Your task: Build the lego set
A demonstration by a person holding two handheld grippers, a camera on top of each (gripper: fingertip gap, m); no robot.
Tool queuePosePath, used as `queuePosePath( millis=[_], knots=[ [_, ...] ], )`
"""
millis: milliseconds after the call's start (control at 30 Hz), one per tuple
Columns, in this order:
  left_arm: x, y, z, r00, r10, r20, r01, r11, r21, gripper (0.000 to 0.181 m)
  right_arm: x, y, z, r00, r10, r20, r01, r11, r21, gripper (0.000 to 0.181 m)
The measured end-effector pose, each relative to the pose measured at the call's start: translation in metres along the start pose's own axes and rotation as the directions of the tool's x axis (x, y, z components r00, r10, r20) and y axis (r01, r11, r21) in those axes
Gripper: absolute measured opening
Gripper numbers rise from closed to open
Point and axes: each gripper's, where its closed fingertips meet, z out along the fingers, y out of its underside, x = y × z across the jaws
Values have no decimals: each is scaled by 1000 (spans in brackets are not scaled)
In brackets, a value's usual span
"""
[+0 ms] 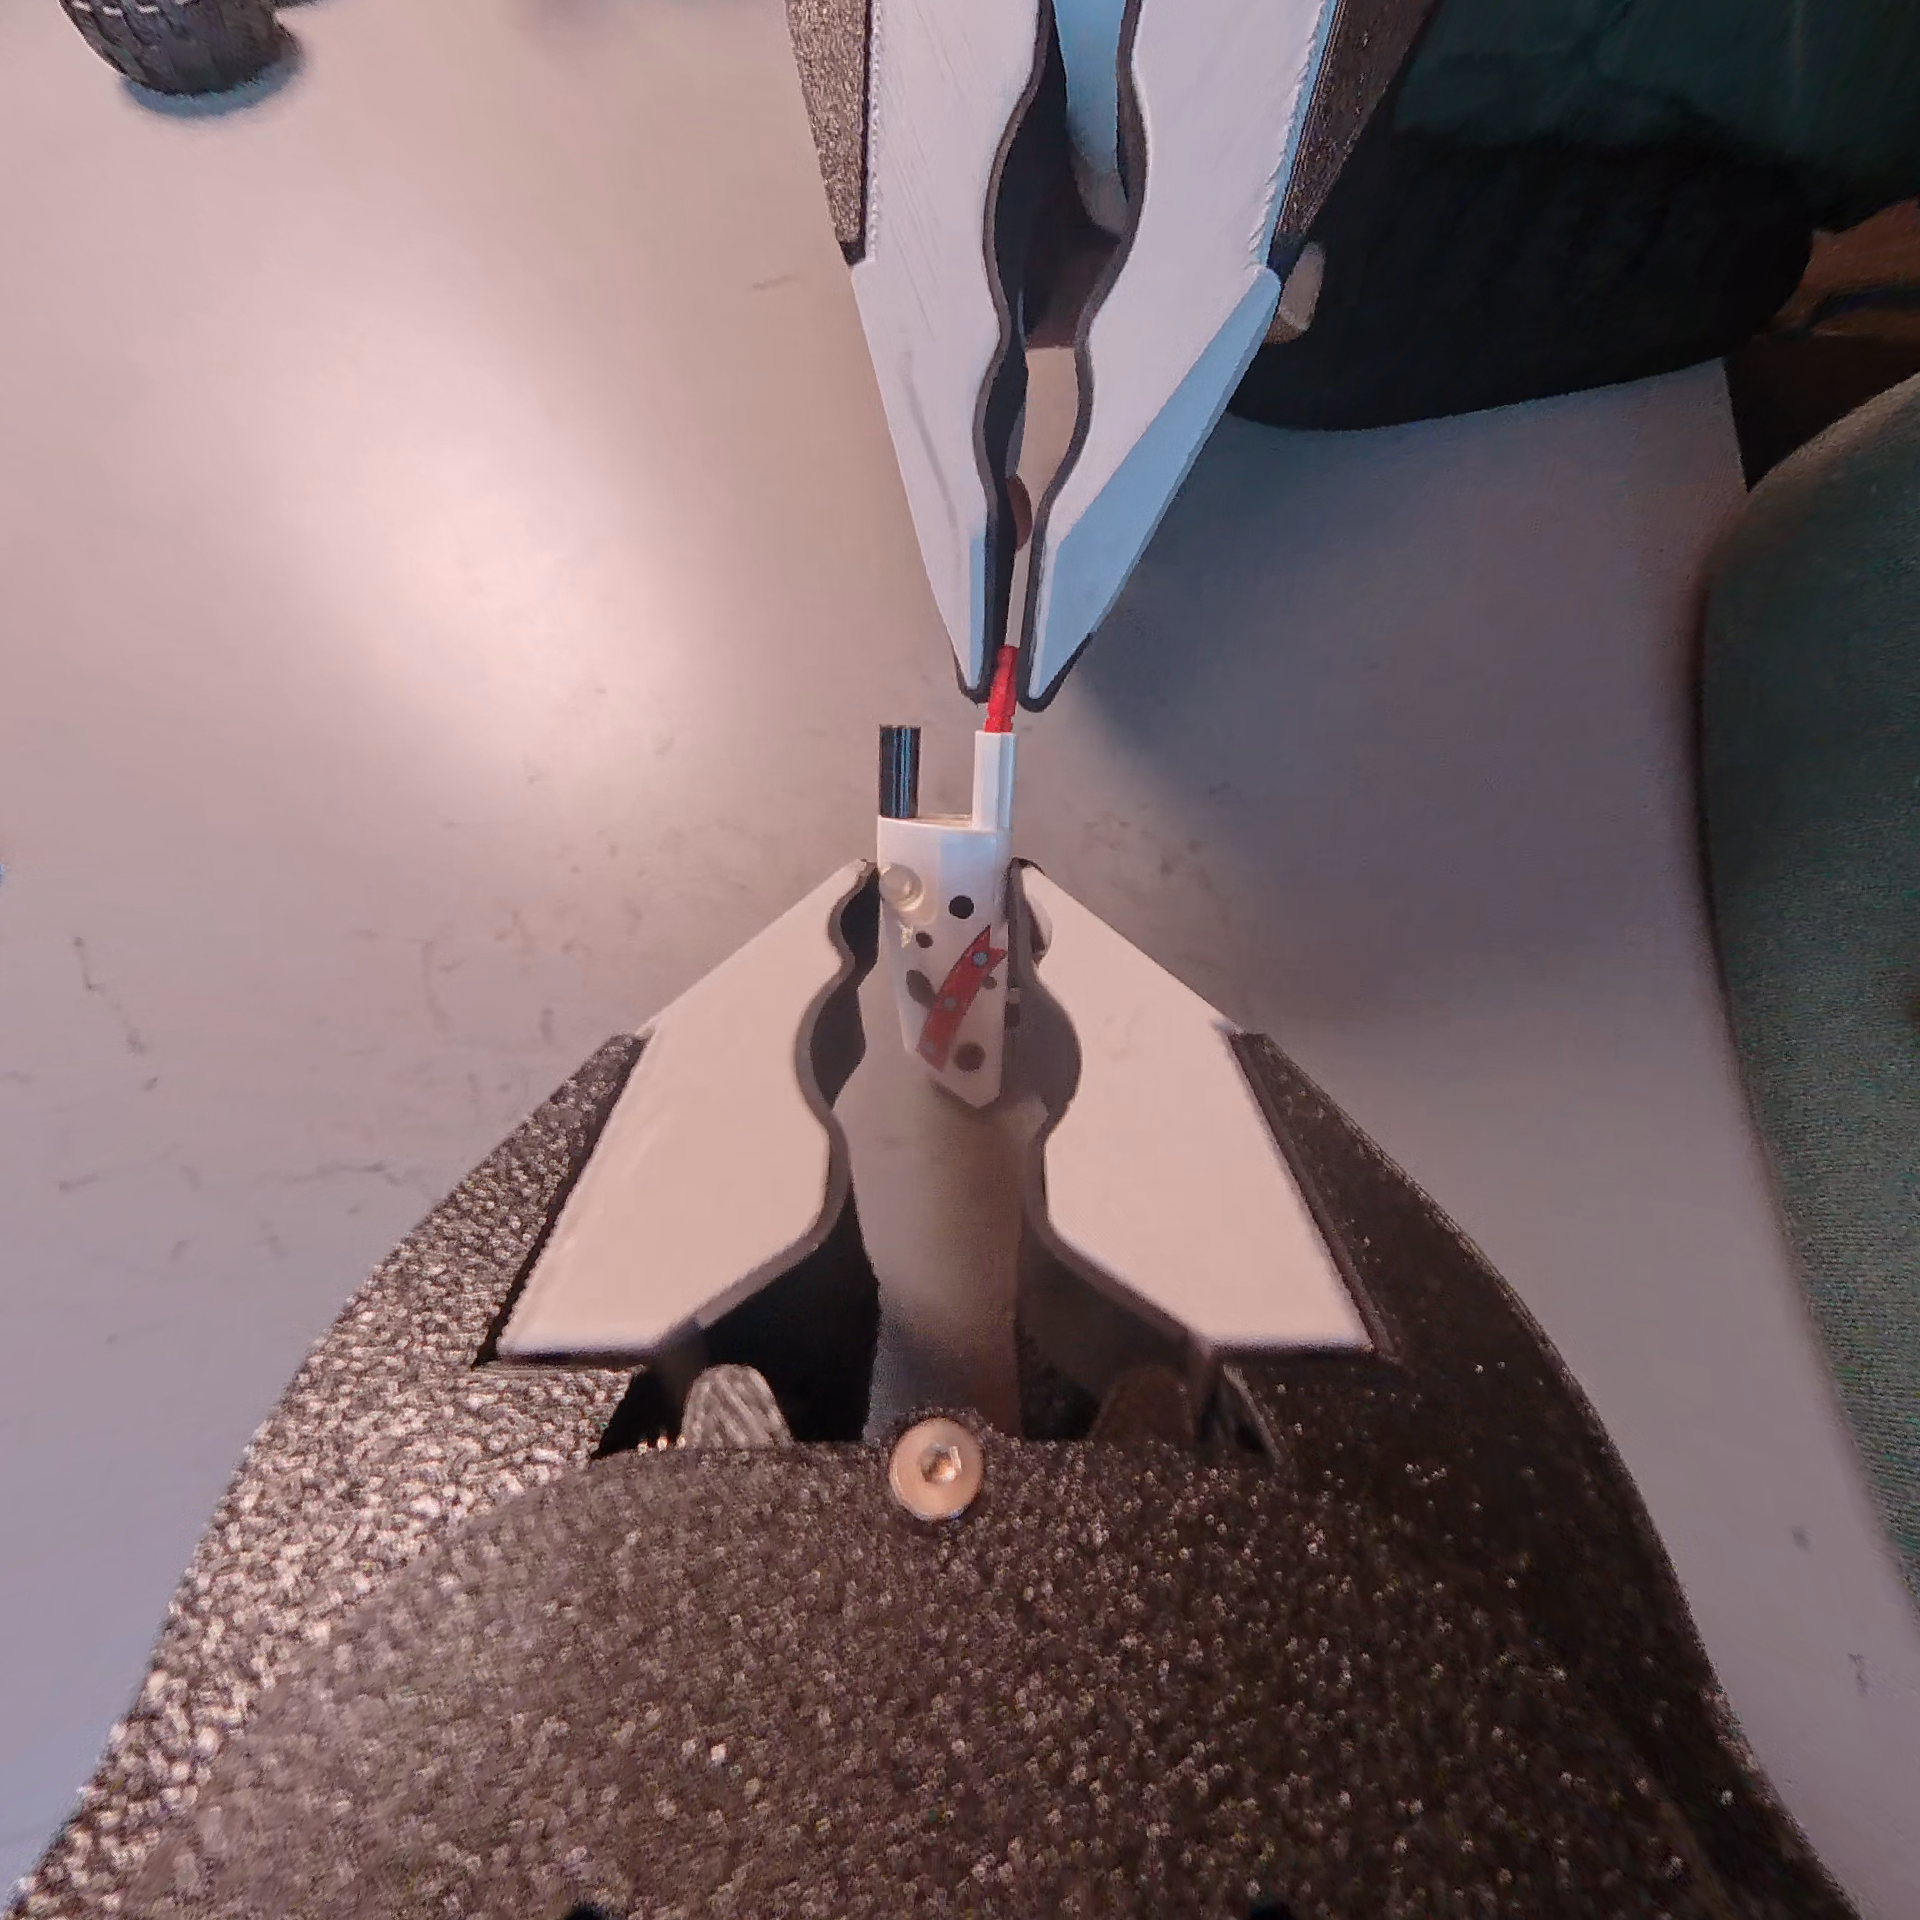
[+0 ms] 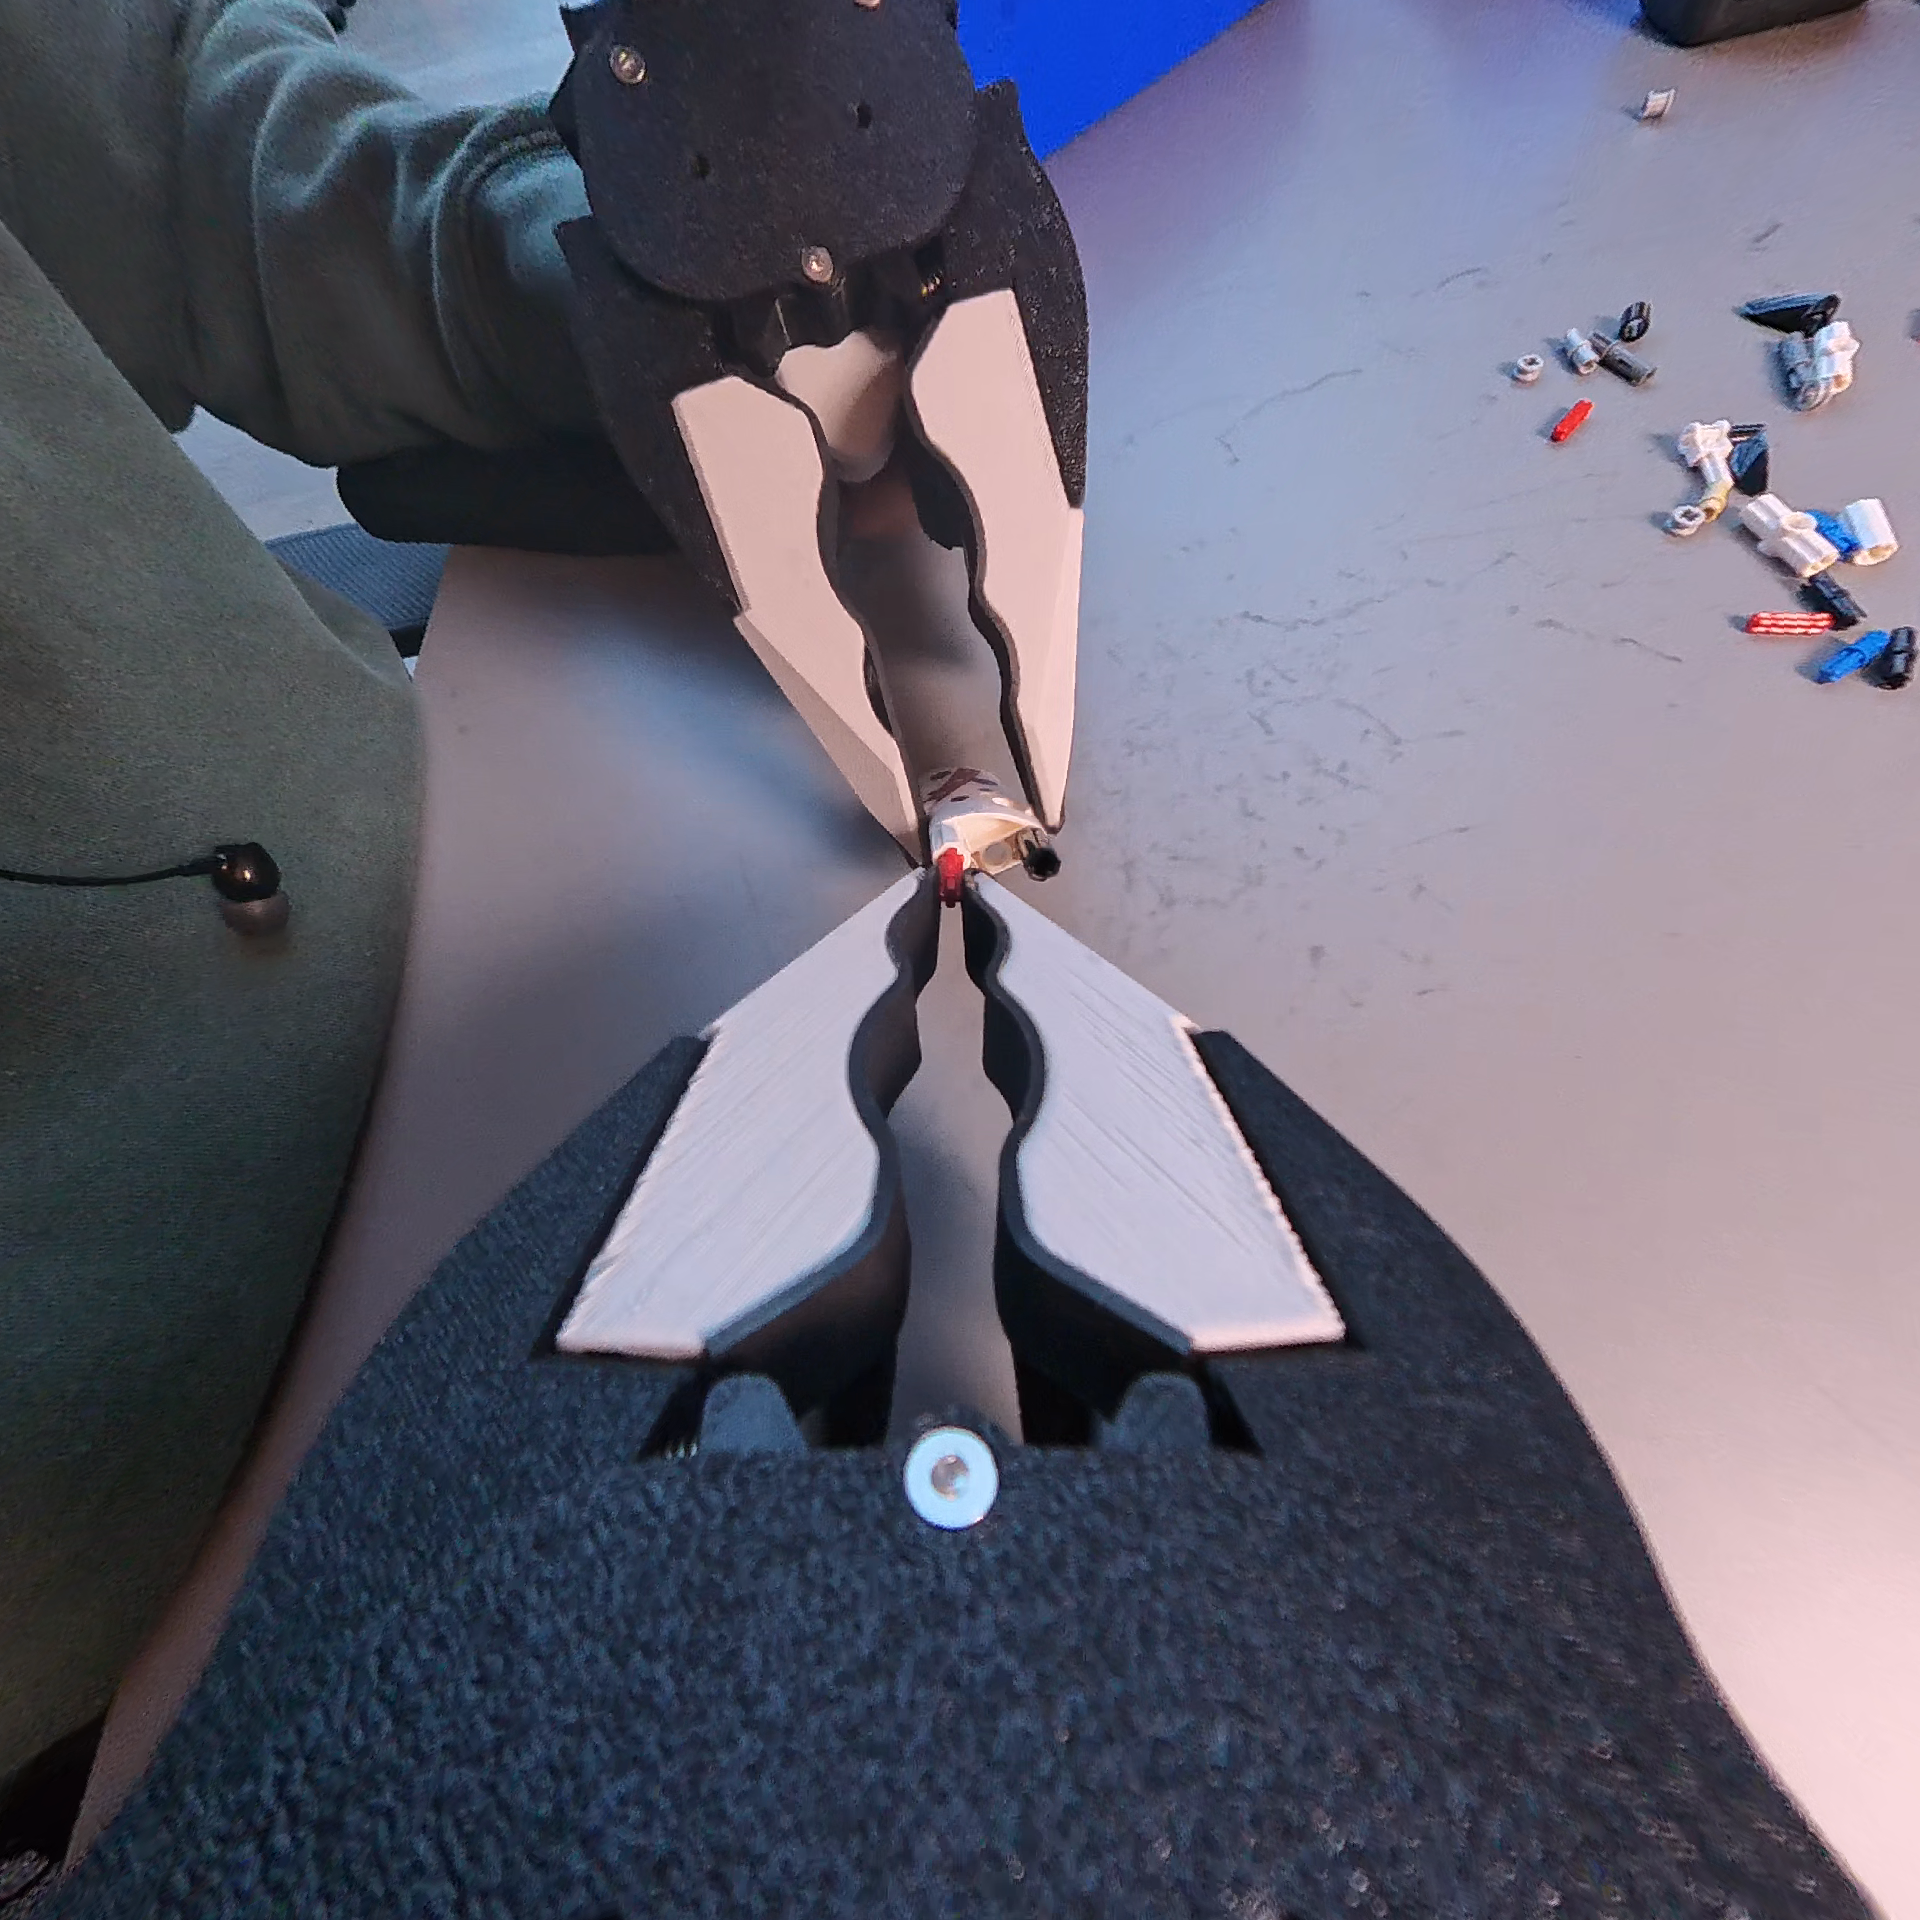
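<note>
My left gripper [image 1: 945, 883] is shut on a small white lego assembly [image 1: 951, 966] with a red stripe and dark holes, held above the table. A black pin [image 1: 902, 771] and a white sleeve [image 1: 992, 779] stick out of its far end. My right gripper [image 1: 1006, 694] comes in from the top, shut on a thin red axle [image 1: 1003, 691] whose tip sits in the white sleeve. In the right wrist view my right gripper [image 2: 948, 888] pinches the red axle [image 2: 949, 871] against the assembly [image 2: 971, 821], which the left gripper [image 2: 982, 836] holds from the far side.
A scatter of loose lego parts [image 2: 1787, 499], white, black, blue and red, lies on the grey table [image 2: 1351, 831] at the right. A black tyre [image 1: 197, 52] sits far left. A person's green sleeve [image 2: 260, 208] and body fill the left side. My left and right fingertips are right by each other.
</note>
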Motion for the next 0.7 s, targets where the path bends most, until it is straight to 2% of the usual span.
queuePosePath(
  millis=[567, 700],
  knots=[
    [1, 14, 6, 998, -45, -46, 41, 995, -95, 23, -1, 23, 12, 998, -11, 55, 18, 992, -124, 3],
    [0, 15, 6, 998, -48, -40, 44, 994, -98, 23, 0, 27, 14, 998, -51, 28, 55, 987, -151, 2]
  ],
)
